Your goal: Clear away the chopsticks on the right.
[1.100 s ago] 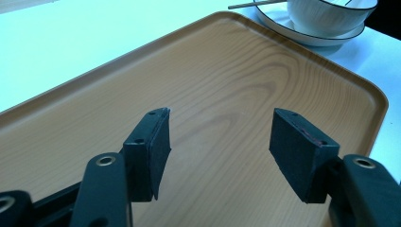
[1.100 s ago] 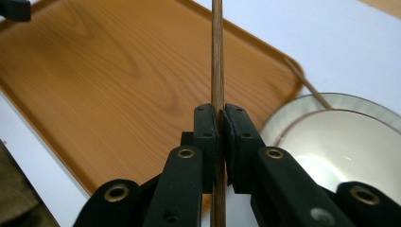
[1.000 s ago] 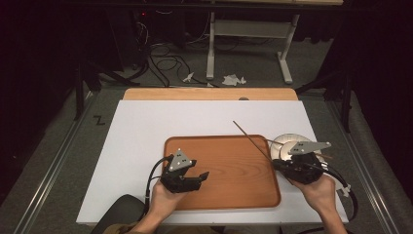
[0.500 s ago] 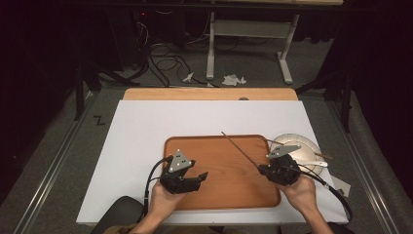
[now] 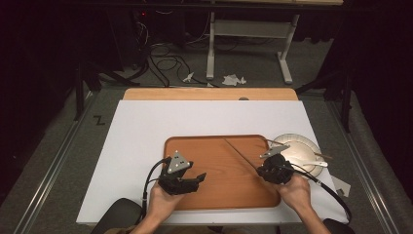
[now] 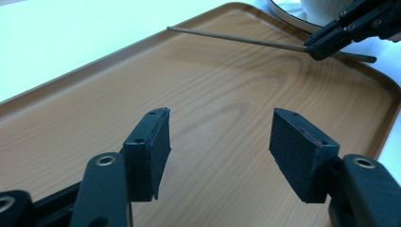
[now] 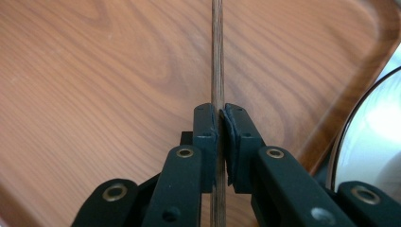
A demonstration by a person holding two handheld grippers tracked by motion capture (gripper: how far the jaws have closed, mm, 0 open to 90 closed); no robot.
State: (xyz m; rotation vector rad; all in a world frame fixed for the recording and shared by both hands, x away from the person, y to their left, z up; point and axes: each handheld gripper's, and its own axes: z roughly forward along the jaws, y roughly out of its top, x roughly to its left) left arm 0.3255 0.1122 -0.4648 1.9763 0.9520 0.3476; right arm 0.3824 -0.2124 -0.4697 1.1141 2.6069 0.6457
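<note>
A thin brown chopstick (image 5: 241, 153) slants over the right half of the wooden tray (image 5: 219, 195). My right gripper (image 5: 260, 170) is shut on its near end, at the tray's right side. In the right gripper view the chopstick (image 7: 217, 56) runs straight up from between the pressed pads (image 7: 205, 123) above the tray's wood (image 7: 94, 71). My left gripper (image 5: 198, 178) rests over the tray's near left part, open and holding nothing. In the left gripper view its jaws (image 6: 220, 142) stand wide apart, with the chopstick (image 6: 236, 39) and the right gripper (image 6: 314, 49) farther off.
A white plate (image 5: 302, 146) sits just right of the tray with a light utensil (image 5: 311, 163) and another thin stick (image 5: 321, 155) on it. The tray lies on a white board (image 5: 146, 131) on the table. Cables and a desk frame are on the floor beyond.
My right gripper has carried the chopstick left and down, from over the plate to the tray's right part. The left gripper has stayed put.
</note>
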